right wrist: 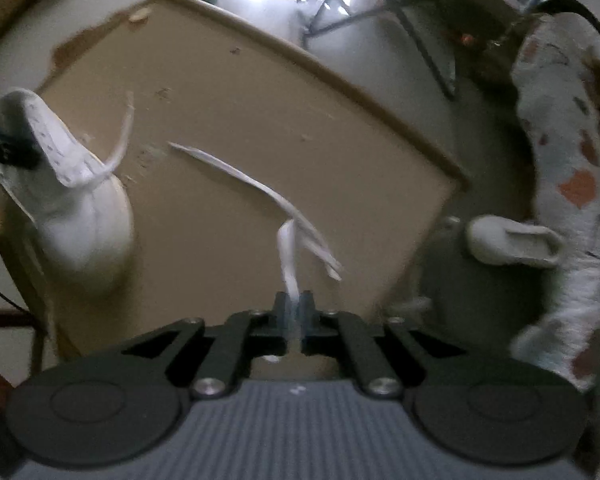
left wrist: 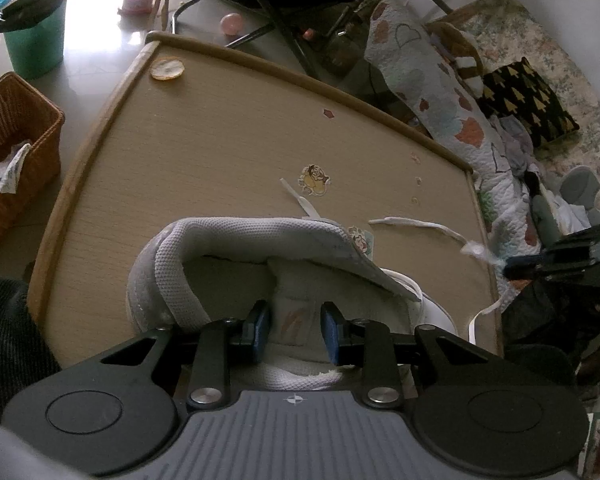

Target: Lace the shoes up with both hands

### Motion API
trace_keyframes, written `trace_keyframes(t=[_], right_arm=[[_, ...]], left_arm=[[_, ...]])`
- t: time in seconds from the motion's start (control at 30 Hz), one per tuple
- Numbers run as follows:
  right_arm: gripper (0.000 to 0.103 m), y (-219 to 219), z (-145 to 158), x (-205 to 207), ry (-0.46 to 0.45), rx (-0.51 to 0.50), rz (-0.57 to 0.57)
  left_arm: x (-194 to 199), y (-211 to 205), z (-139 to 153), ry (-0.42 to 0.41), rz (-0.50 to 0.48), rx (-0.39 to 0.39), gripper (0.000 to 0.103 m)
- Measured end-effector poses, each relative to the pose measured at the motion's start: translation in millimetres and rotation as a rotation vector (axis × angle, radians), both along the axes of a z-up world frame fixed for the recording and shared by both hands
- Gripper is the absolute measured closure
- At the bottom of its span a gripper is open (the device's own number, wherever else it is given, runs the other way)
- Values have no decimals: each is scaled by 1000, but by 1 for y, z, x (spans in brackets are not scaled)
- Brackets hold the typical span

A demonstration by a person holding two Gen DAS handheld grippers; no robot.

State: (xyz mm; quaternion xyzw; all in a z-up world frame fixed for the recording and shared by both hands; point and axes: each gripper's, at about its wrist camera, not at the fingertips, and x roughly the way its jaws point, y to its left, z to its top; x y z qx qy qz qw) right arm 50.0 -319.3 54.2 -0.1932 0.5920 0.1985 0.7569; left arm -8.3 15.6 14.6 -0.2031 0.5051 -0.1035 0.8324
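While the left gripper point(left wrist: 295, 330) pinches the padded tongue point(left wrist: 294, 322) of the white shoe point(left wrist: 236, 256) between its blue pads, the shoe stands on the tan table point(left wrist: 220, 148) near its front edge. From the left wrist view the heel end is nearest the camera and the long axis runs away across the table. The right wrist view shows the same shoe point(right wrist: 66, 184) at the table's left side, its toe toward the lower edge of the picture, the left gripper point(right wrist: 4, 144) at its collar. A small label on the tongue carries orange marks; no writing can be read.

The right gripper point(right wrist: 295, 312) is clenched on the white lace point(right wrist: 288, 256), which rises from the jaws and bends back over the table toward the shoe, one end frayed. The other lace end point(right wrist: 122, 140) sticks up from the eyelets. Cartoon stickers point(left wrist: 314, 181) lie beyond the shoe. A second shoe point(right wrist: 512, 242) lies on the floor beside a patterned quilt point(right wrist: 572, 184).
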Motion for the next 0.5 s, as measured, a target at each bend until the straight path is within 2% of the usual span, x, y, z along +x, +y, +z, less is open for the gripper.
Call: trace_keyframes(t=[0.1,0.23,0.33,0.5], right_arm=[[95,14,-4,-1,-5,33,-47],[89,29,4,5,43,239,-179],[85,46,2,16,99,355,-281],[85,75,-14,31,164,382,-394]], left_arm=[[1,0,0,3,-2,1,71],[2,-1,0,6,-6,7,71],[3,0,0,5,-9,7,71],[3,1,-2,1,-15,4,71]])
